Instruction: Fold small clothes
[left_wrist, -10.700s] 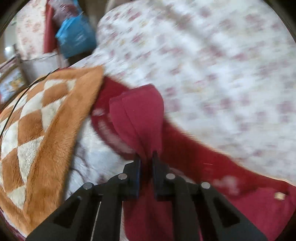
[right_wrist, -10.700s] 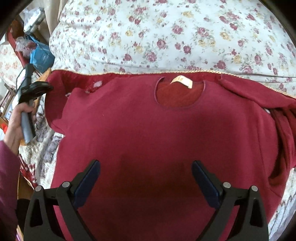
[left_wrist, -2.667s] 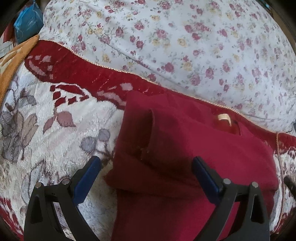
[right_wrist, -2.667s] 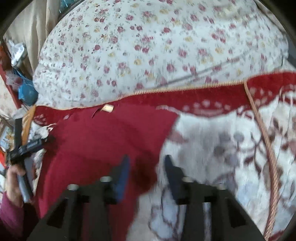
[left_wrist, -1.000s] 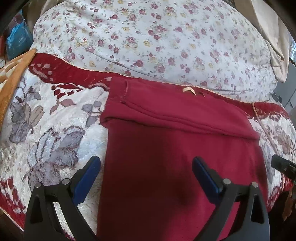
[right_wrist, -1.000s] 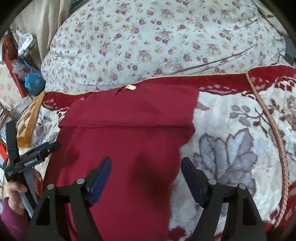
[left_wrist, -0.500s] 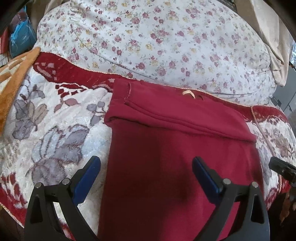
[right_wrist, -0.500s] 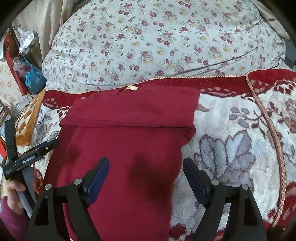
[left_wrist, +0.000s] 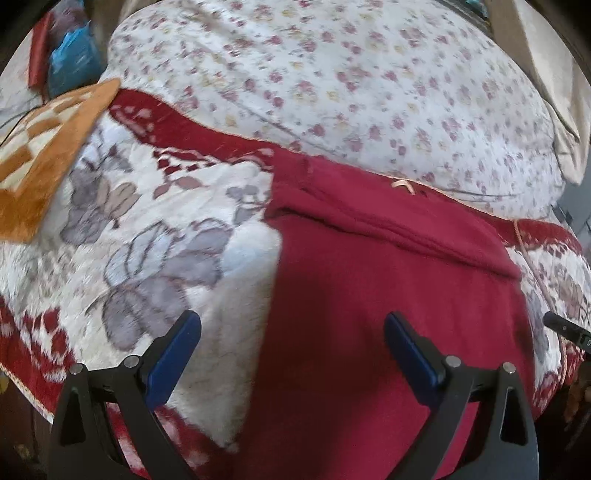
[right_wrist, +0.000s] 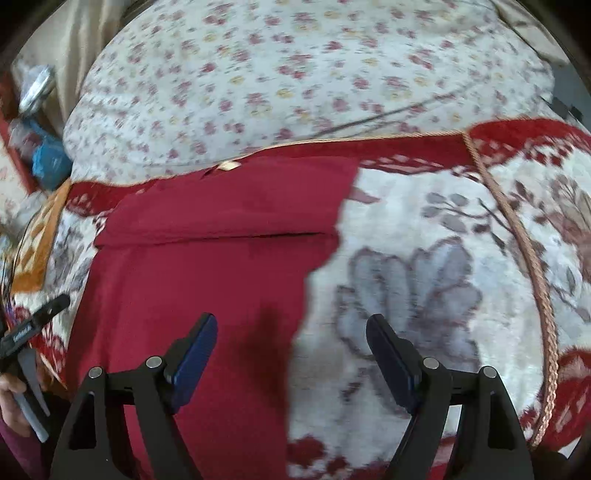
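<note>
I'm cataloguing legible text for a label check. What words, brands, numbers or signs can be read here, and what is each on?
White lettering on the left tool, seen from the right wrist view: present, too blurred to read.
Neck tag of the red garment: no print legible.
Nothing readable elsewhere.

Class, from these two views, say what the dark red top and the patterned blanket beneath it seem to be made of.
Dark red top: probably soft knit or fleece; matte, limp folds, no sheen.
Patterned blanket: seemingly plush pile; fuzzy woven-in flowers, twisted cord edging.
</note>
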